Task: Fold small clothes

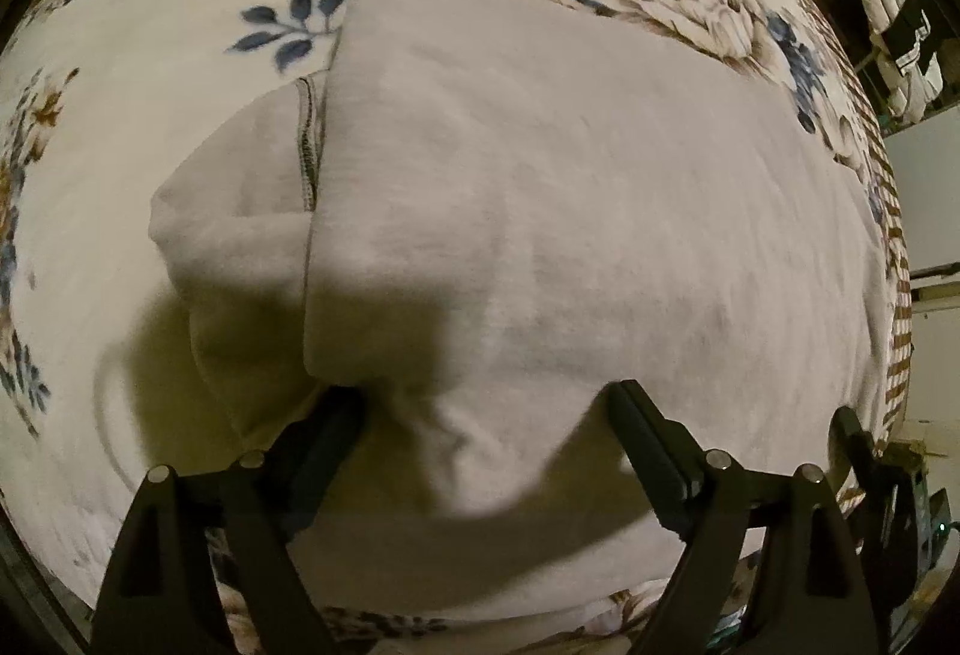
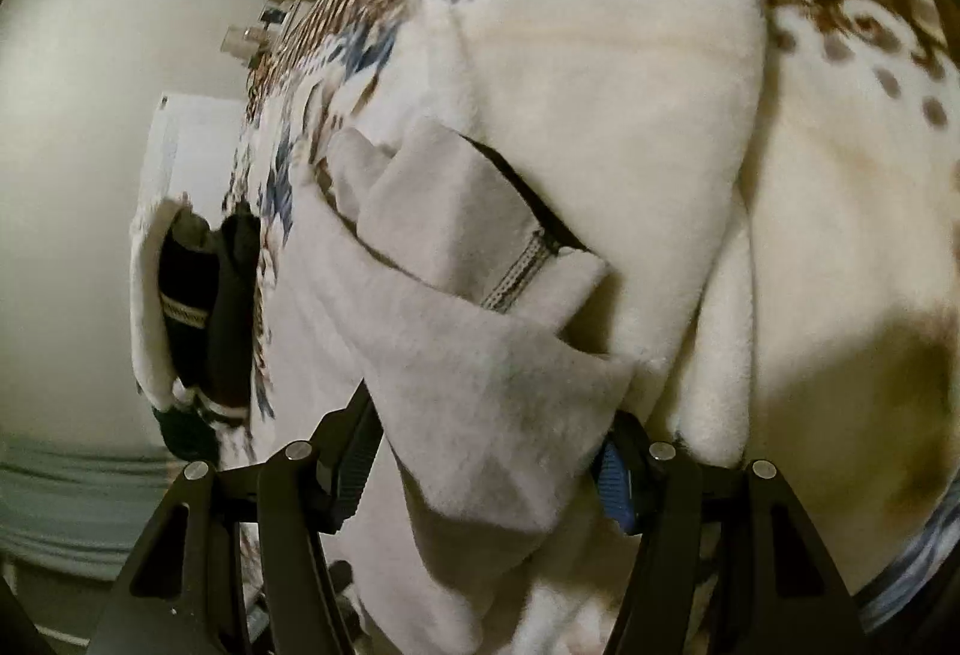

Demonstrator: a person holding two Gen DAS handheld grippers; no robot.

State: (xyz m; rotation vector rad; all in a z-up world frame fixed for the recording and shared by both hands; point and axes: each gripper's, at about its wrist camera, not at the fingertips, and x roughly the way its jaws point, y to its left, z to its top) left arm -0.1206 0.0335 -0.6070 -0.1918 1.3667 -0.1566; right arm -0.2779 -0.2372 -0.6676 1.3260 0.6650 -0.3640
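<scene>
Pale grey fleece garment [image 1: 540, 187] lies folded on the floral blanket [image 1: 150, 24], directly beneath the left claw [image 1: 486, 397], jaws wide, gripping nothing. Right claw [image 2: 492, 433] brackets a grey flap; grip undetermined. Judged soft, light, limp: best pinched at folded edges.

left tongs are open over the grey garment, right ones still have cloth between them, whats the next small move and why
Probably open the right tongs and let go. The left tongs stand wide over the grey garment, which lies folded on the floral blanket there, while a grey flap runs between the right fingers. Releasing it should let that end settle flat.
</scene>
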